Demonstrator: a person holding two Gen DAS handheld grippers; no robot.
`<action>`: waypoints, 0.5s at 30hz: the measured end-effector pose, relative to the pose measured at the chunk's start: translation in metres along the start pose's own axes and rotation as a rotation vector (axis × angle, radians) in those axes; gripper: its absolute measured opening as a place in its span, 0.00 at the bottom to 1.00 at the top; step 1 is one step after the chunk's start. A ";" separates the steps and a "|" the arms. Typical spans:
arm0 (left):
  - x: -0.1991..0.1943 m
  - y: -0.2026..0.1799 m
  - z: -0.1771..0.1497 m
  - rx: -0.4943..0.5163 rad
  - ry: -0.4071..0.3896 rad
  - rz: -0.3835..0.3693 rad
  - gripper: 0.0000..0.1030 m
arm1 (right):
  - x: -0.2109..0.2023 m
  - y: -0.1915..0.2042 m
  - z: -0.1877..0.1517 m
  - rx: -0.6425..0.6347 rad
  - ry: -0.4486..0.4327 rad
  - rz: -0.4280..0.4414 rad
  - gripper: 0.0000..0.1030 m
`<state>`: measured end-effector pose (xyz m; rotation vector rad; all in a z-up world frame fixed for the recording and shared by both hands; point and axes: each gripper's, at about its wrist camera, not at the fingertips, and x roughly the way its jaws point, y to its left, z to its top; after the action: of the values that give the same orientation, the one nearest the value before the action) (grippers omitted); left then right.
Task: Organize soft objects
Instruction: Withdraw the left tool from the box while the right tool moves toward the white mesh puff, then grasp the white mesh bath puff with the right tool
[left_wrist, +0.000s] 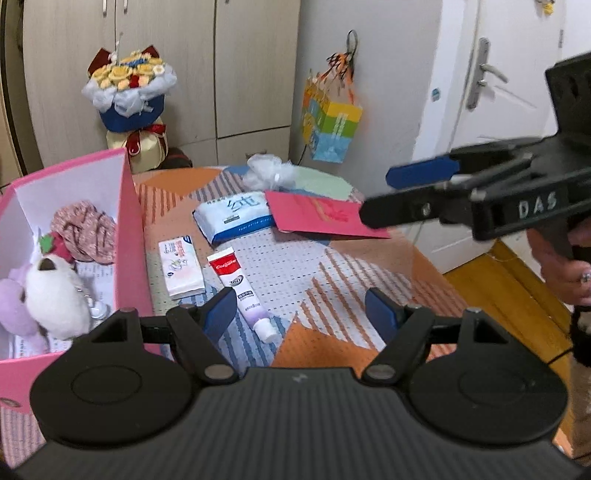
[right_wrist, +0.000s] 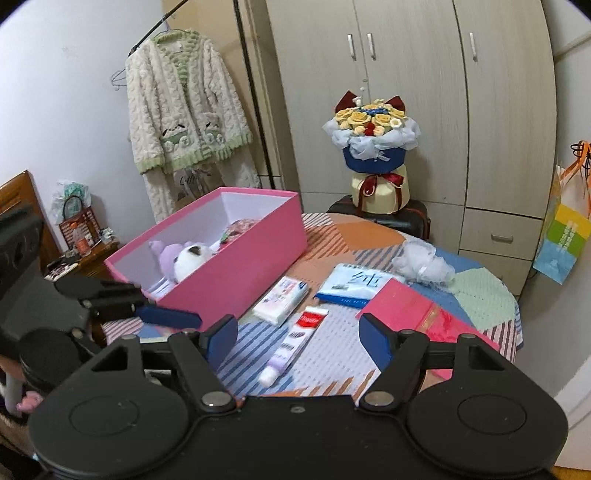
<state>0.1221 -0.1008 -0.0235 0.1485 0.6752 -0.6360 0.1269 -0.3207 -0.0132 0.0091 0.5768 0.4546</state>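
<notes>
An open pink box (left_wrist: 125, 229) (right_wrist: 240, 273) stands on the left of the round table. Inside lie a white plush (left_wrist: 55, 295) (right_wrist: 192, 258), a purple plush (left_wrist: 14, 306) (right_wrist: 168, 254) and a patterned fabric piece (left_wrist: 86, 232). A white mesh puff (left_wrist: 269, 171) (right_wrist: 423, 264) sits at the far side of the table. My left gripper (left_wrist: 301, 314) (right_wrist: 166, 304) hovers open and empty beside the box, near the toothpaste tube (left_wrist: 240, 288) (right_wrist: 295, 339). To the right, my right gripper (right_wrist: 299, 338) (left_wrist: 380, 195) is open and empty above a red envelope (left_wrist: 317, 216) (right_wrist: 413, 314).
A large tissue pack (left_wrist: 236, 214) and a small tissue packet (left_wrist: 181, 266) lie mid-table. Behind the table a bouquet (right_wrist: 373, 147) stands on a dark case before the wardrobe. A colourful gift bag (left_wrist: 330, 125) hangs on the wall. The door (left_wrist: 498, 92) is at right.
</notes>
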 end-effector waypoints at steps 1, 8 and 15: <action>0.009 0.000 0.000 -0.002 0.005 0.008 0.73 | 0.006 -0.005 0.001 -0.003 -0.010 -0.006 0.75; 0.062 0.005 -0.003 -0.017 0.025 0.097 0.71 | 0.052 -0.048 0.015 0.013 -0.043 -0.055 0.75; 0.091 0.017 -0.006 -0.080 0.053 0.107 0.70 | 0.100 -0.092 0.030 0.019 -0.018 -0.101 0.75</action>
<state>0.1839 -0.1312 -0.0862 0.1269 0.7382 -0.5034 0.2548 -0.3586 -0.0528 0.0018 0.5611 0.3506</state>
